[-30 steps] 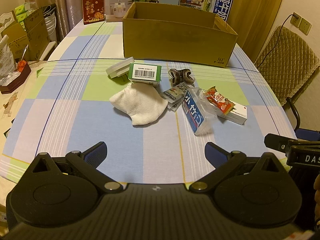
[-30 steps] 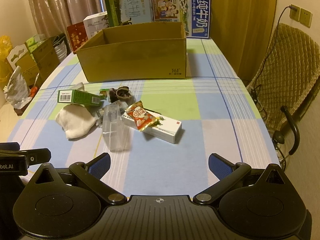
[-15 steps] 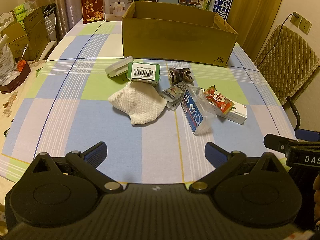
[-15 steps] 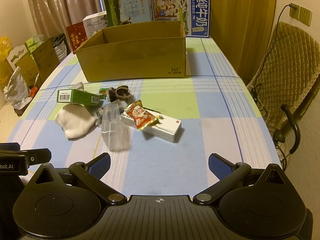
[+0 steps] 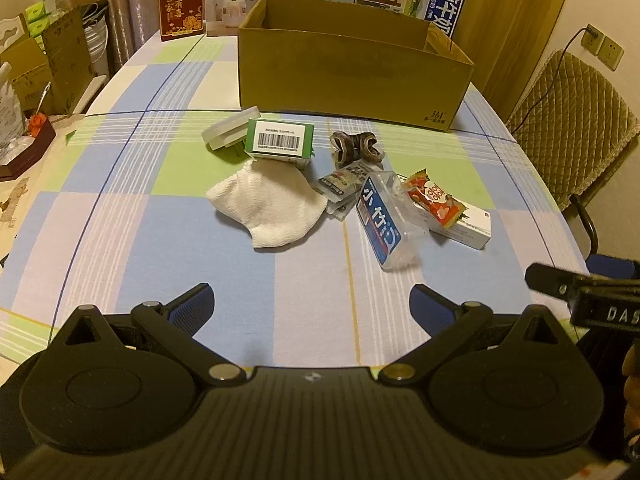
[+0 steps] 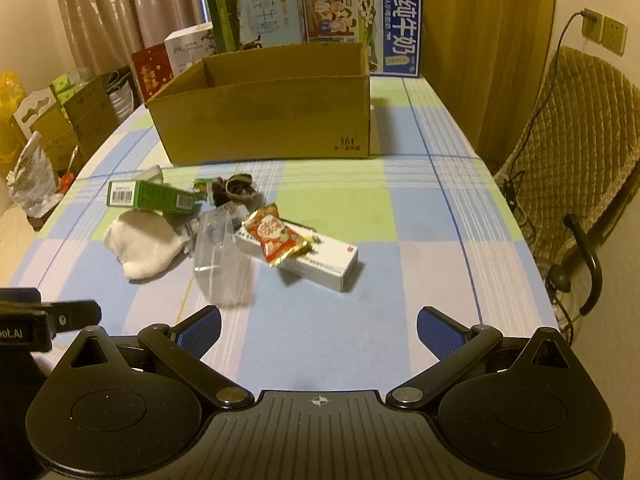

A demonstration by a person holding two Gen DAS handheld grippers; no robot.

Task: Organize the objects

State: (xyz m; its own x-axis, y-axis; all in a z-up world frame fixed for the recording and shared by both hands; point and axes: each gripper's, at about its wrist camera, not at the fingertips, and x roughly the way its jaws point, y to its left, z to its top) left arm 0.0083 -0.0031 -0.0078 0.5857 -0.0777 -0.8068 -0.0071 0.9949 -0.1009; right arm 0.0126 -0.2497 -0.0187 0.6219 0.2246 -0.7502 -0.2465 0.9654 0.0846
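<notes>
A worktop [image 5: 120, 216] covered in a blue, green and lilac checked cloth fills both views, with curtains behind it and a quilted chair [image 6: 580, 128] off to the right side. Both tongs hover low over the near edge, well apart from the clutter. The left tongs [image 5: 312, 304] are spread wide and hold nothing; the right tongs [image 6: 318, 328] are likewise spread and empty.

Ahead of the left tongs lies a white cloth [image 5: 268, 208], with a green barcode box [image 5: 280, 142] just beyond it and touching it. Ahead and a little to the right of them lies a clear plastic case with blue lettering [image 5: 384, 220]. Ahead of the right tongs and slightly left, a red snack packet [image 6: 276, 236] rests on top of a long white carton [image 6: 316, 260]. Dark walnut-like shells [image 6: 236, 190] sit farther on. Beyond everything stands an open cardboard box [image 6: 264, 120], its inside floor hidden from both views.
</notes>
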